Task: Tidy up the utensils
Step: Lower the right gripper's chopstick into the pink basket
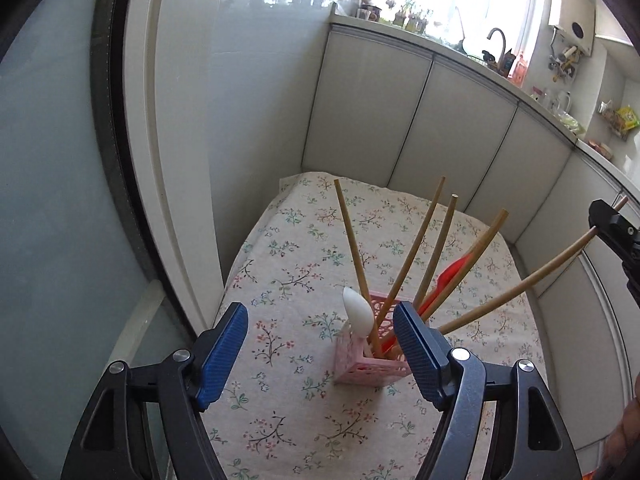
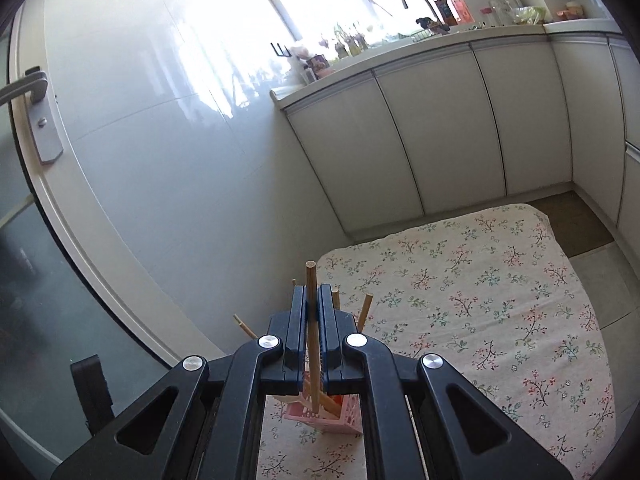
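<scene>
A pink lattice holder (image 1: 360,364) stands on the floral tablecloth (image 1: 288,264). It holds several wooden chopsticks (image 1: 352,240), a white spoon (image 1: 358,312) and a red utensil (image 1: 452,276). My left gripper (image 1: 320,332) is open just in front of the holder, its blue pads (image 1: 224,352) touching nothing. My right gripper (image 2: 311,292) is shut on one chopstick (image 2: 311,280), whose lower end reaches into the holder (image 2: 340,420). In the left wrist view that gripper (image 1: 612,224) enters from the right edge, holding the chopstick (image 1: 520,284) slanted over the holder.
The table stands in a corner between a glossy white wall (image 2: 180,140) and grey cabinet doors (image 2: 440,120). A counter (image 2: 400,52) above carries a tap and small items. A door with a handle (image 2: 28,88) is on the left. A black part (image 2: 92,392) shows at lower left.
</scene>
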Motion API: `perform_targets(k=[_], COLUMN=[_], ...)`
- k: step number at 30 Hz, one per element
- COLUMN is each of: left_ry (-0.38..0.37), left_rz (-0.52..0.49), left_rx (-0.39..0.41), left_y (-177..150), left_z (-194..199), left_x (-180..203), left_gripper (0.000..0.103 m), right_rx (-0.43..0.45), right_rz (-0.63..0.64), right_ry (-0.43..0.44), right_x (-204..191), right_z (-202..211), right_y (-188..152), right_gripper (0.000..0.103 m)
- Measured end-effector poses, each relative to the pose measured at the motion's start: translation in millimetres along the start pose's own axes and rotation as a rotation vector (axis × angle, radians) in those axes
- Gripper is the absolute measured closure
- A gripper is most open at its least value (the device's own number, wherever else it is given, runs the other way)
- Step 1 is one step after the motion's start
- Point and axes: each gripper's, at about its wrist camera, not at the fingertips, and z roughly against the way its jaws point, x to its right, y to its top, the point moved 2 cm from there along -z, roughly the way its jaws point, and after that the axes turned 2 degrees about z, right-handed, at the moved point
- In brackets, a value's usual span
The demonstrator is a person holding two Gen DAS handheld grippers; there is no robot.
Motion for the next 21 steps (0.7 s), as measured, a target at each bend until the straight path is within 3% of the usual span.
perform_targets(k=[10, 21], left_ry=[-0.016, -0.01], left_rz=[-0.003, -0.001], left_rx=[-0.017, -0.027], left_y=[4.0, 3.0], left_z=[-4.9, -7.5], left_x=[-1.4, -3.5], left_gripper=[0.027, 0.027], right_rx=[-0.083, -0.09], right_rz=[0.046, 0.044], right_ry=[-0.027, 0.0], right_x=[-4.7, -4.2], right_z=[-43.6, -50.1], right_y=[-18.5, -14.6], right_gripper=[0.098, 0.098])
